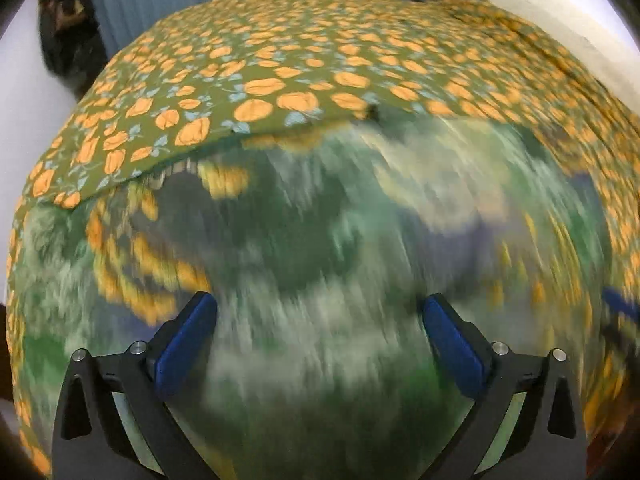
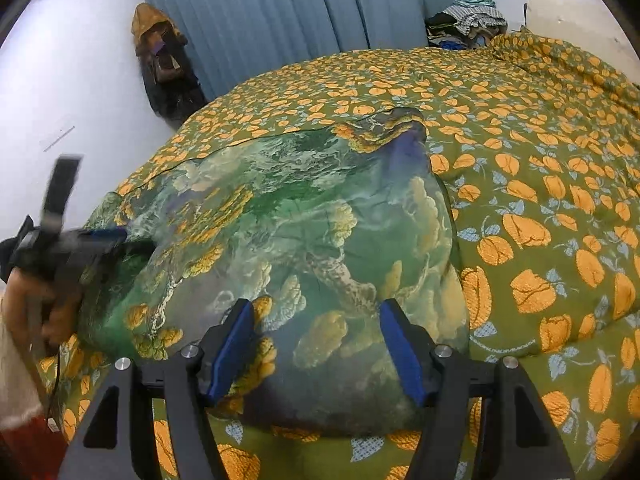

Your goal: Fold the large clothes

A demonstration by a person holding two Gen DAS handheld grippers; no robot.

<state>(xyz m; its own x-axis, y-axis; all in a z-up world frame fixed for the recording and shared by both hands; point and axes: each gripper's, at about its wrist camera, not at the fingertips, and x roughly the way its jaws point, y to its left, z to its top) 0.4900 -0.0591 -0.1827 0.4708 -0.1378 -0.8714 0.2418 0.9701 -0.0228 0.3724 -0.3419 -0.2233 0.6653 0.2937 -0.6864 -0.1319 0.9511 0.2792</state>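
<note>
A green printed garment (image 2: 304, 240) lay partly folded on the bed's orange-flowered bedspread (image 2: 540, 200). The left gripper (image 1: 318, 308) gaped wide above it, empty, its view blurred. The right gripper (image 2: 316, 312) hovered half open, holding nothing.

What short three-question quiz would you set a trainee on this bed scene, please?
1. True or false: the green printed garment lies on an orange-flowered bedspread.
2. The curtain behind the bed is: A red, B blue, C yellow.
3. What is the right gripper holding between its fingers?
Key: 1 true; 2 B; 3 nothing, since the fingers stand apart above the garment.
</note>
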